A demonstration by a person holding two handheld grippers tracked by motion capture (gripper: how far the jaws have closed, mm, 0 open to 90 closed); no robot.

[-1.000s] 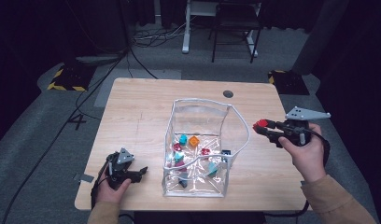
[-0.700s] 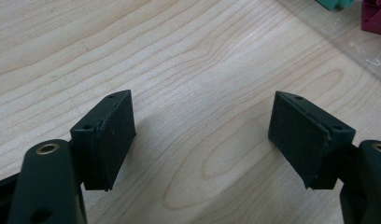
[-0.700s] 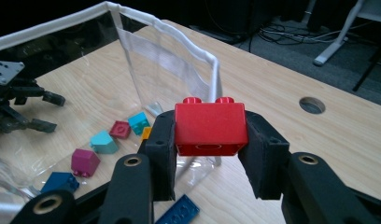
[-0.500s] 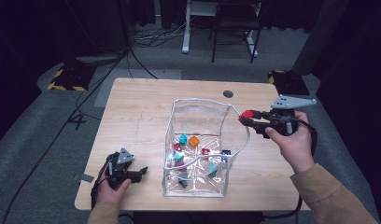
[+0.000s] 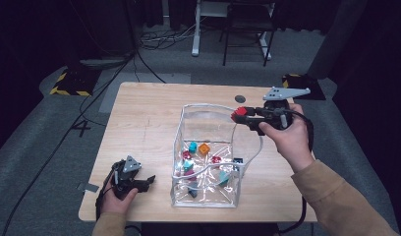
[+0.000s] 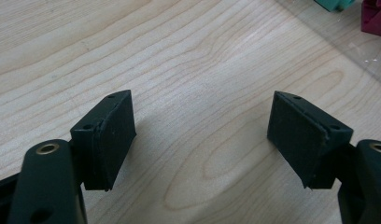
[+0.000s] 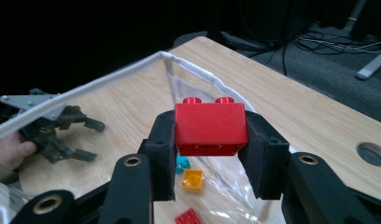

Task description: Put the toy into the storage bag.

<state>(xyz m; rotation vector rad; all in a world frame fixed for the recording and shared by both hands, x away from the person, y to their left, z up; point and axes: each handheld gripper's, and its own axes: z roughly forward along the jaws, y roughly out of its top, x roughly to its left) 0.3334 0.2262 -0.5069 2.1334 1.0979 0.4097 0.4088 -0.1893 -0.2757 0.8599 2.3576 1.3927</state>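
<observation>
Above the clear bag's [image 5: 208, 162] far rim, my right tool [image 7: 211, 135] clamps a red brick [image 7: 210, 128]; I should centre it before releasing.

Bricks [image 5: 204, 148] lie in the bag [image 5: 208, 196] mid-table [image 5: 149, 113], left tongs [image 5: 148, 183] resting beside it.

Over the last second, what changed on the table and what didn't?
The right gripper, shut on the red brick, rose and moved in from the table's right side to the rim of the clear bag. The left gripper stayed open on the table; the bag's bricks are unmoved.
</observation>
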